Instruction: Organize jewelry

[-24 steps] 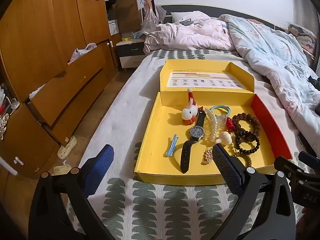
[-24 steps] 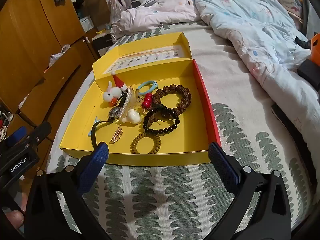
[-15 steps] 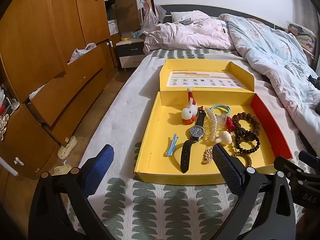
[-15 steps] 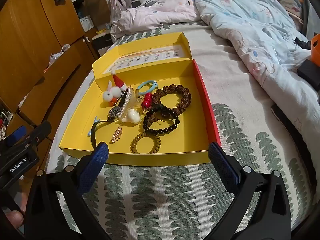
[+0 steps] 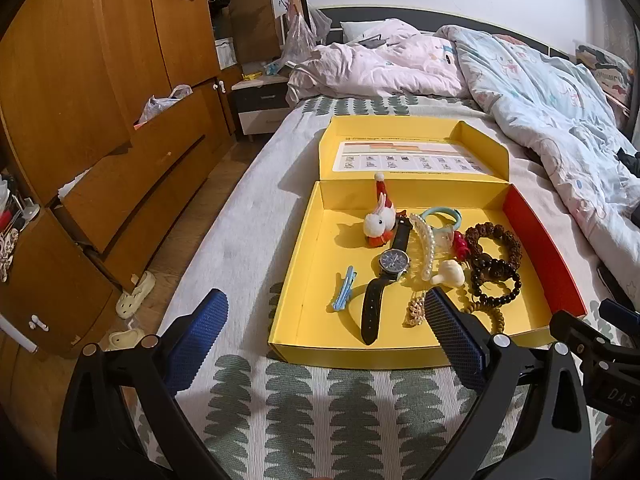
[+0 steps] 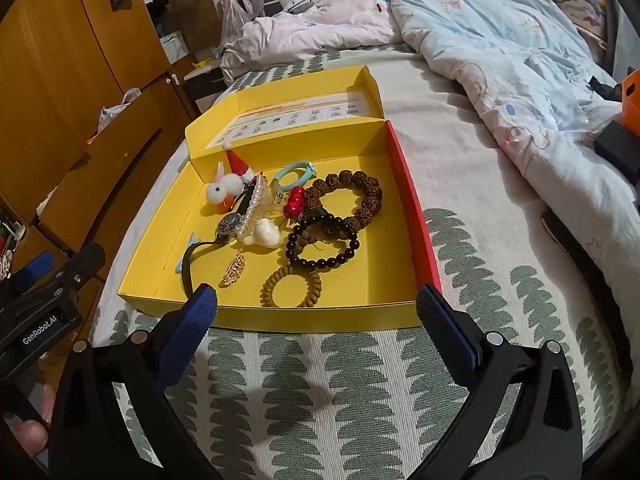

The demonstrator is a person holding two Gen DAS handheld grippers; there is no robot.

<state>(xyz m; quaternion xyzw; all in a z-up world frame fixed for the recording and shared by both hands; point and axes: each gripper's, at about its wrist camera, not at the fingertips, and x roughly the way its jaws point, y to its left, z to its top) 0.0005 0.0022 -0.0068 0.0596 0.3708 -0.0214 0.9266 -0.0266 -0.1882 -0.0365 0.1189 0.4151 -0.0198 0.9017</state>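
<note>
An open yellow box (image 5: 304,280) (image 6: 160,236) lies on the bed and holds mixed jewelry. Inside are a wristwatch (image 5: 394,260) (image 6: 230,224), a blue hair clip (image 5: 345,289), a white bunny charm (image 5: 378,222) (image 6: 222,192), a pearl clip (image 5: 426,246), a black bead bracelet (image 6: 322,246), a brown bead bracelet (image 6: 352,196) and a coil hair tie (image 6: 291,289). My left gripper (image 5: 326,332) is open and empty before the box's near left corner. My right gripper (image 6: 316,320) is open and empty at the box's near edge.
The box lid (image 5: 412,156) stands open at the far side. A rumpled duvet (image 6: 520,80) fills the right of the bed. Wooden wardrobe drawers (image 5: 132,184) and slippers (image 5: 136,294) are on the floor side, left of the bed.
</note>
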